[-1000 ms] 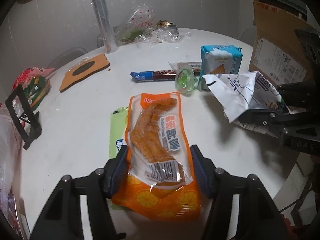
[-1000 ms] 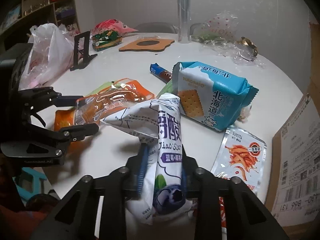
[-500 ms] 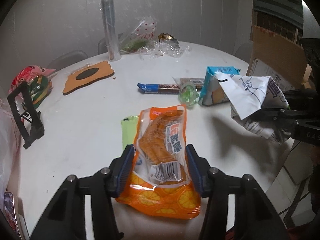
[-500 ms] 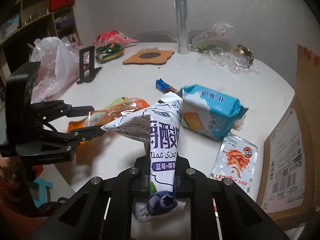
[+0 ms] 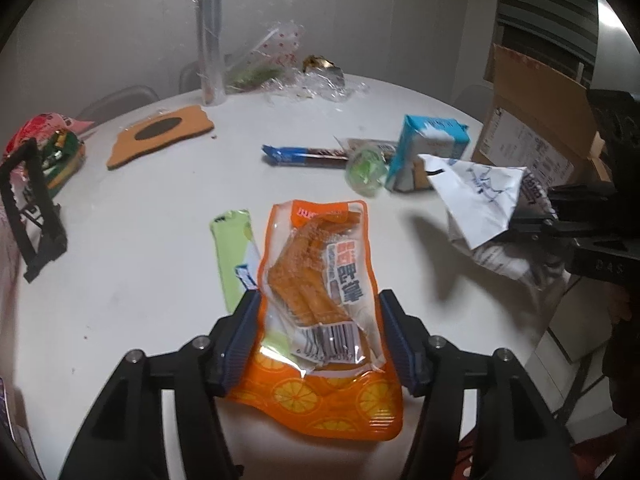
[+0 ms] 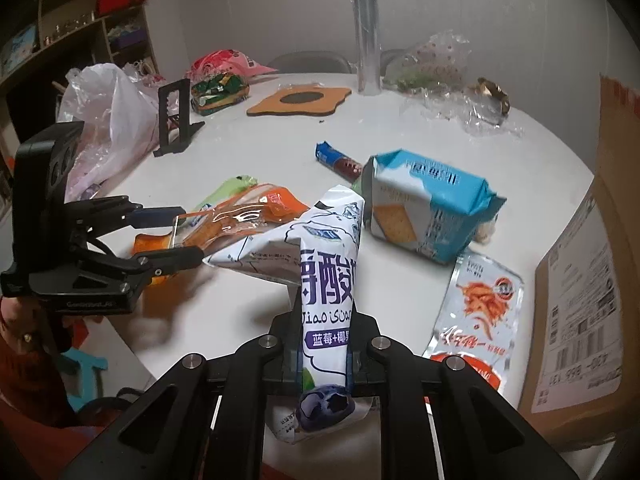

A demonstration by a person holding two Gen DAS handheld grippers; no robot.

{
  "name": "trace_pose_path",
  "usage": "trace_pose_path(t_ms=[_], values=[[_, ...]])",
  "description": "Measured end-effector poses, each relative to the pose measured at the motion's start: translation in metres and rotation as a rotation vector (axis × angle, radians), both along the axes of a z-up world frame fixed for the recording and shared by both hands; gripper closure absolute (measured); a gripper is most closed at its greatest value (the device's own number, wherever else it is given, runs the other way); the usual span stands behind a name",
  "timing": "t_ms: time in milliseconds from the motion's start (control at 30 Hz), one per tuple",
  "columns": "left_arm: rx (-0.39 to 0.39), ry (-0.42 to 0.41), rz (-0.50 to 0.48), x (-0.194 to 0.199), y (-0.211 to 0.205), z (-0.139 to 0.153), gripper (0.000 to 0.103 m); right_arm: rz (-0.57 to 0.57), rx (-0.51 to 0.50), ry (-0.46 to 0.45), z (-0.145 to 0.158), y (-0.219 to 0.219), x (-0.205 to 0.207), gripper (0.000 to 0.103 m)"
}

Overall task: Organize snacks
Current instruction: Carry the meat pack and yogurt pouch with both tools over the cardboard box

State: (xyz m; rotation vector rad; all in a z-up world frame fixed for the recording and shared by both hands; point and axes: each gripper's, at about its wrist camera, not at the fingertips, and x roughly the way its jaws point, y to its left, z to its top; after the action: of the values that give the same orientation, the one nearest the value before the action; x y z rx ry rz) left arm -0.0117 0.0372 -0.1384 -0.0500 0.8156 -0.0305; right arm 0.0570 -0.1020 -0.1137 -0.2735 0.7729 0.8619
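Left gripper (image 5: 318, 334) jaws just reopening, bracketing the orange pouch (image 5: 320, 304); contact unclear. Right gripper (image 6: 323, 354) is clamping the white blueberry bag (image 6: 326, 276) tight, above the table (image 6: 248, 152). Only right view is showing the shrimp-strip packet (image 6: 476, 312); blue cracker pack (image 6: 428, 208) behind.

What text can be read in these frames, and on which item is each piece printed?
"Jiao iSuan" and "蓝莓+椰果": white blueberry pouch, pinched in the right tongs.
"鸭掌": orange packet, between the left tongs.
"DAS": body of the right tongs in the left wrist view.
Barcode digits on the orange packet, the blue cracker pack print and the cardboard box label: blurred or upside down, unreadable.
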Motion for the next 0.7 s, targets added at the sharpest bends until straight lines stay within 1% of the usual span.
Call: trace_pose_path(t_ms=[133,233,333,433,533,633,700], values=[[0.065,0.016,-0.02,0.001,-0.01,-0.002,0.044,0.003,0.01,0.012,-0.004,-0.002,0.003,0.095],[0.083,0.025,-0.037,0.003,-0.017,-0.002,0.043,0.002,0.023,0.014,-0.004,-0.004,0.005,0.095],[0.106,0.027,-0.039,0.005,-0.025,-0.002,0.043,-0.011,0.005,-0.006,-0.004,-0.006,0.004,0.096],[0.105,0.03,-0.062,0.008,-0.033,-0.002,0.043,-0.014,0.007,0.002,-0.002,-0.011,0.004,0.096],[0.12,0.035,-0.075,0.012,-0.041,-0.003,0.043,-0.025,0.013,-0.002,0.0,-0.016,0.003,0.096],[0.119,0.039,-0.086,0.017,-0.048,-0.005,0.043,-0.015,0.034,0.018,-0.001,-0.018,0.006,0.094],[0.12,0.045,-0.084,0.019,-0.05,-0.007,0.042,-0.004,0.029,0.021,-0.004,-0.017,0.008,0.091]])
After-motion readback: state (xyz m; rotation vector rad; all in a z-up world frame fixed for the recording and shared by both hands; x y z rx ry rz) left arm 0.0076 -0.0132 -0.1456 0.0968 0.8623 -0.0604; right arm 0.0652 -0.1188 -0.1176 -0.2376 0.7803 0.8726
